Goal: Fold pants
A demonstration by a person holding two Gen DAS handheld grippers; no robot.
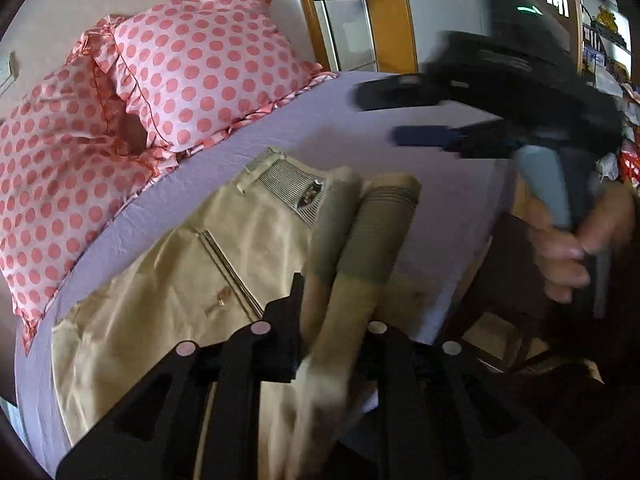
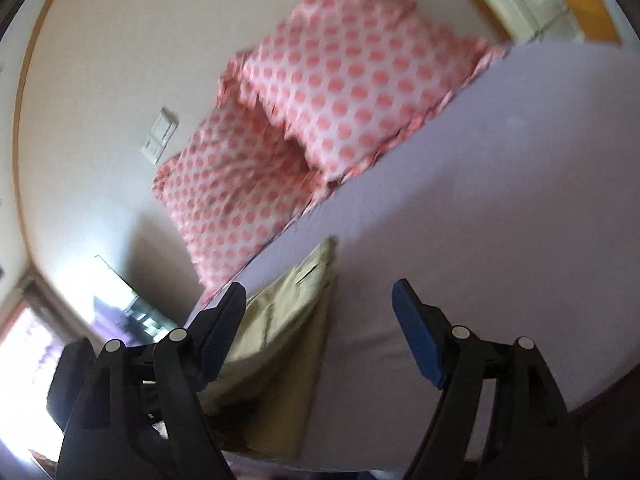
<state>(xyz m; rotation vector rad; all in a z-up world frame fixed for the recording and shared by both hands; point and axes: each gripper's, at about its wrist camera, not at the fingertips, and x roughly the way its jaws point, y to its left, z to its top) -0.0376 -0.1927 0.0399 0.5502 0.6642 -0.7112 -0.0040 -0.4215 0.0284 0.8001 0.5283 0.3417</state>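
Beige pants (image 1: 168, 292) lie on the lilac bed sheet (image 1: 360, 140), waistband toward the pillows. My left gripper (image 1: 336, 320) is shut on the pants' leg ends, a bunched fold of beige cloth (image 1: 352, 264) lifted over the waist part. My right gripper (image 1: 376, 118) shows in the left wrist view, open and empty, above the bed to the right, held by a hand (image 1: 568, 240). In the right wrist view the right gripper (image 2: 320, 300) is open above the sheet, with the pants (image 2: 276, 332) below its left finger.
Two pink polka-dot pillows (image 1: 192, 64) lie at the head of the bed by the wall; they also show in the right wrist view (image 2: 340, 72). The bed's edge (image 1: 472, 264) drops off to the right. A wooden door frame (image 1: 388, 16) stands behind.
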